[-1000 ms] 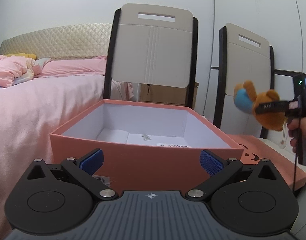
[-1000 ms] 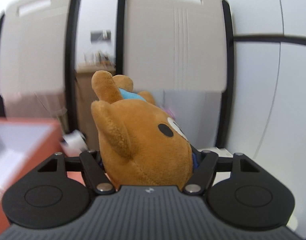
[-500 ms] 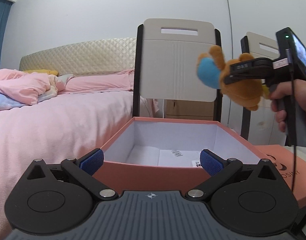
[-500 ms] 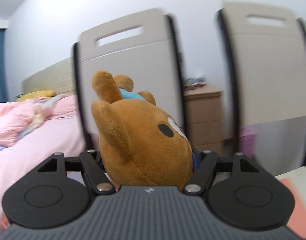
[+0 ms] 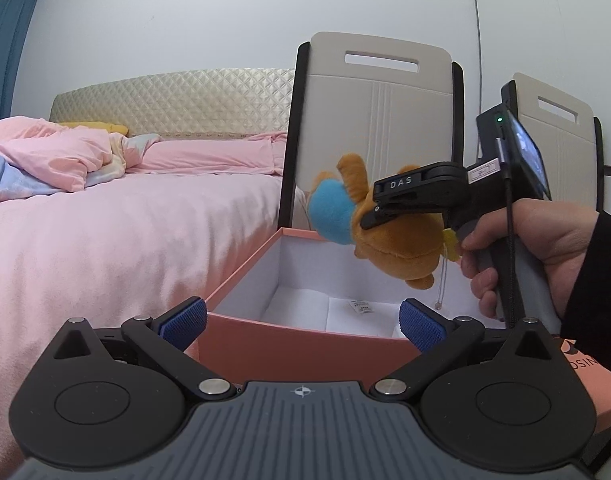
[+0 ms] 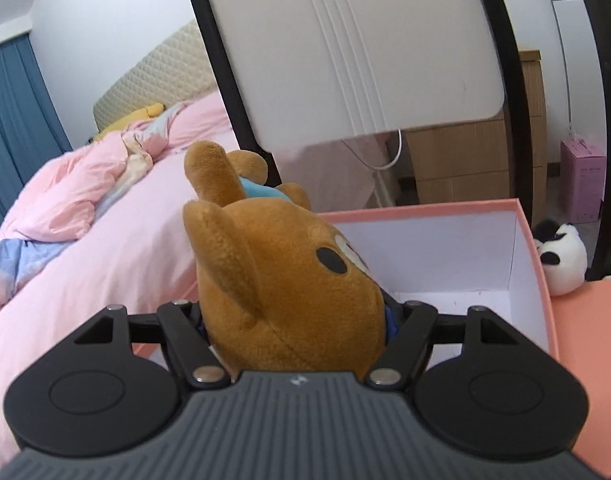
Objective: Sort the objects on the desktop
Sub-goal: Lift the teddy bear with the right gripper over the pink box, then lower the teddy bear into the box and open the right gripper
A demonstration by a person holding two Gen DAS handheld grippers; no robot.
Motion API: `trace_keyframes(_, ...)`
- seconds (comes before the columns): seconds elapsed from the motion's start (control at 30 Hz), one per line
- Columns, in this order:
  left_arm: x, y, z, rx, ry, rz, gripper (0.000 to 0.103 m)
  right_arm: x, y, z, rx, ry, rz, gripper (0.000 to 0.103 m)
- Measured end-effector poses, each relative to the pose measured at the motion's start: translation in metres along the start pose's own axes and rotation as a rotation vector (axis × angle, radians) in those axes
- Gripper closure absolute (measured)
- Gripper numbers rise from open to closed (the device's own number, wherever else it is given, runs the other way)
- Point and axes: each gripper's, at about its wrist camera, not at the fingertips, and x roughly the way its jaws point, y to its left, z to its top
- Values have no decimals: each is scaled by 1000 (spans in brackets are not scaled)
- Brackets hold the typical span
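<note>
Lowered over the box (image 5: 305, 344), right hand-held gripper (image 5: 369, 210) clamps the plush bear (image 5: 397, 240).

A bedroom in a home — a bed (image 5: 117, 216) with pink sheets, a rumpled pink duvet (image 5: 45, 164) and a quilted headboard (image 5: 173, 104). Blue curtain (image 6: 13, 108) at the side, two chairs (image 5: 379, 120) close by, a wooden dresser (image 6: 477, 140) behind.

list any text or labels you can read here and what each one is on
"DAS": on the upper finger of the right gripper, which holds the plush bear.
"OSIN": cut off by the frame edge, on the box lid.
White tag inside the pink box: too small to read.
Pink carton: print blurred.
</note>
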Motion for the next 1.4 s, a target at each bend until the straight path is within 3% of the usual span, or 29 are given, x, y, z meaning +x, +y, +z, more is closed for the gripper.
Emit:
trace_keyframes(0.17,-1,0,-1,1,3,-3,0,7,-7,-2,66,25,10,26)
trace_keyframes(0.37,2,-2,-2,7,6,-13,0,3,-17,-1,94,-11,-9,16)
trace_keyframes(0.43,1,-3,-3,10,4,-18,0,-5,-18,-2,105,-41,-14,10)
trace_keyframes(0.73,-2,-12,-7,27,7,-48,0,-72,-26,-18,72,-173,-60,0)
trace_keyframes(1.07,-3,-16,-8,36,2,-51,0,-149,-25,-58,12,-291,-149,0)
trace_keyframes(1.4,-6,-20,-9,49,-3,-62,0,-201,-8,-123,-130,-334,-226,0)
